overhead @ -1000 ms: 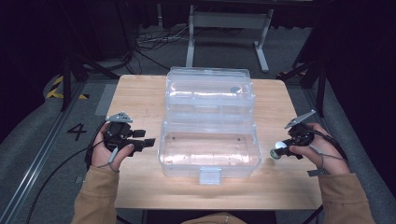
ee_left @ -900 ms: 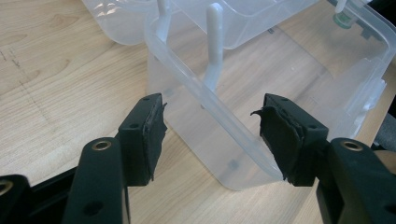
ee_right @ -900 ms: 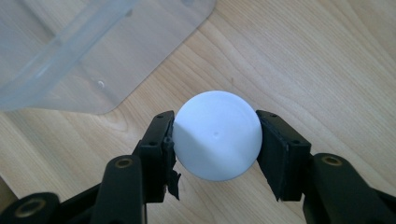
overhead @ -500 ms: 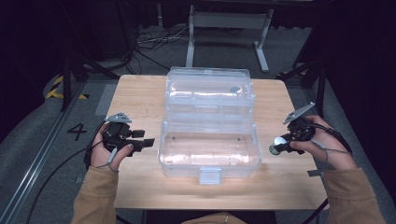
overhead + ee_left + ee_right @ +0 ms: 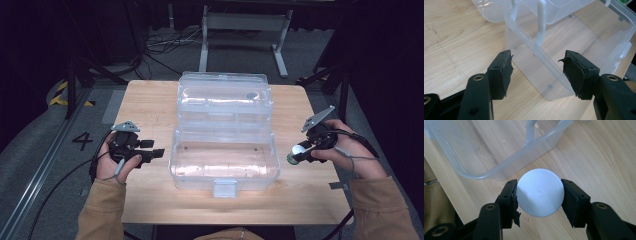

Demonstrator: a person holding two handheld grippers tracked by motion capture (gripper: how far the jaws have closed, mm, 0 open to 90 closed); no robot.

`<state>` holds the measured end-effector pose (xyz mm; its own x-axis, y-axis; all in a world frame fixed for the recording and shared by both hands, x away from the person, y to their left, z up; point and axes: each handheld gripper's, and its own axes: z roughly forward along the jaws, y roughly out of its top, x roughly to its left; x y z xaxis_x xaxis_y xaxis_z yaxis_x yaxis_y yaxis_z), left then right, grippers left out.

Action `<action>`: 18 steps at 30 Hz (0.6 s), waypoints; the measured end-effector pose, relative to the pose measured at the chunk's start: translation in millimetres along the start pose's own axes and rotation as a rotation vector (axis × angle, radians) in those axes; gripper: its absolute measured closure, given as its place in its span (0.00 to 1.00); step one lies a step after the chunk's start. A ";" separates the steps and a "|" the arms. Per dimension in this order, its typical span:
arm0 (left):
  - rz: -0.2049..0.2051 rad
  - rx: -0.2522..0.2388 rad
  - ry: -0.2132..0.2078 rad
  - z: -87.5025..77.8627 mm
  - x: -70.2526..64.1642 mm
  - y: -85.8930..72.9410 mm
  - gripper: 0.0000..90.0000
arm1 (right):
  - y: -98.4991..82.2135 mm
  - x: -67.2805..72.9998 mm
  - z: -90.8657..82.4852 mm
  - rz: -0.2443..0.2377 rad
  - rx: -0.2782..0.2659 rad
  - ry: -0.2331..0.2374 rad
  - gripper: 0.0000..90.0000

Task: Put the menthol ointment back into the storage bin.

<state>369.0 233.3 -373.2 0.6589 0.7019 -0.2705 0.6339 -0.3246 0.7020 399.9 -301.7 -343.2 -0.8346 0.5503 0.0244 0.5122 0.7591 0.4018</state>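
Two grippers work at a wooden table (image 5: 150, 107) with a clear plastic box (image 5: 224, 160) in the middle. The right gripper (image 5: 294, 156) holds a white ball (image 5: 539, 192) between its pads, pinched at the left and right sides. The ball is smooth, matte and evenly round, with a tiny dimple near its middle and a soft shadow on its lower left. In the high view the ball (image 5: 298, 149) sits at the gripper's tip, just right of the box's right wall and above the tabletop, near the table's right edge. In the right gripper view the box's rounded corner lies just beyond the ball, not touching it. The box stands open, its lid (image 5: 225, 95) folded back on the far side, a white latch (image 5: 224, 188) on its near wall. The left gripper (image 5: 161, 152) stands with its jaws apart and nothing between them, pointing at the box's left wall; its pads (image 5: 506, 72) look worn and ragged.
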 end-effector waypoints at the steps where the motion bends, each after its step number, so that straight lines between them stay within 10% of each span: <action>1: -0.005 0.002 0.002 -0.5 -0.2 -0.9 0.45 | 2.6 0.8 -2.7 -0.019 0.002 -0.001 0.56; 18: -0.017 0.000 0.016 -6.9 0.7 -7.7 0.45 | 23.8 10.4 -11.3 -0.120 0.005 0.019 0.56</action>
<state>361.9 240.7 -374.2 0.6415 0.7174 -0.2715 0.6449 -0.3128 0.6973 401.1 -281.9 -323.1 -0.8937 0.4486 -0.0065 0.4092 0.8210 0.3981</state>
